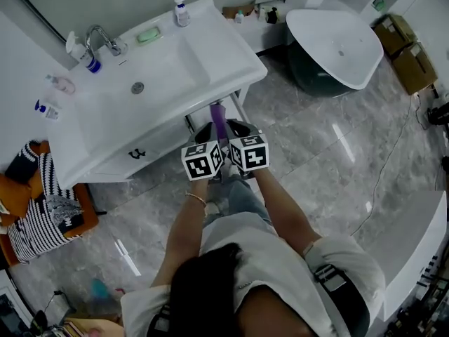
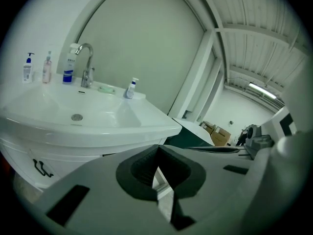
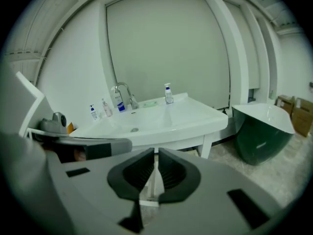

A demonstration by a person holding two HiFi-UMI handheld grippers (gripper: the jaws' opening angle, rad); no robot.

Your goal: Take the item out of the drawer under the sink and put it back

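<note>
Grey marble floor point(image 1: 316, 160) all round, and the white sink point(image 1: 235, 65) is our landmark. Under its front edge sits the drawer point(image 1: 165, 142) with its black handle point(image 1: 137, 154), apparently shut. So the item is out of sight, presumably inside. Unseen, I'd treat it as light and possibly slippery: take it across the middle, gently. Just in front of the sink, the left gripper point(image 2: 157, 153) and right gripper point(image 3: 155, 155) hang side by side, both pinched together on nothing. A purple strip point(image 1: 219, 120) shows below the sink's rim; item or not, I can't tell.
</note>
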